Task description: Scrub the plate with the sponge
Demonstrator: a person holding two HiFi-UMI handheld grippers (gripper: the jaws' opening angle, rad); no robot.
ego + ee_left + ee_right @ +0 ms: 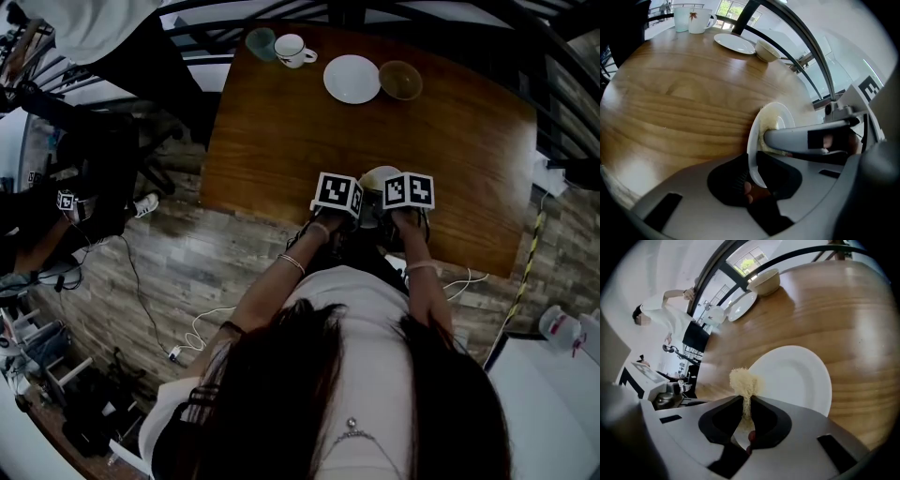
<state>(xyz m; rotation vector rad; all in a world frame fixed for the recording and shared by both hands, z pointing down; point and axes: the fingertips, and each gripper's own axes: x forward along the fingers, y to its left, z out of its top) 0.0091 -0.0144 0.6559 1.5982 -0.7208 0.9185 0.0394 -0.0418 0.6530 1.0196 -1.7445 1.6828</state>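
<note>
White plate (797,380) sits rim-clamped in the left gripper (752,169) at the table's (281,122) near edge. The right gripper (746,414) pinches the sponge (743,380) against it. Likely mid-scrub; next needs firm strokes.

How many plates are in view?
2. One plate is gripped in the left gripper at the near table edge; the other plate lies at the far end beside the bowl.

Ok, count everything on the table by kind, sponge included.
plate: 2
bowl: 1
mug: 1
cup: 1
sponge: 1
Total: 6
</note>
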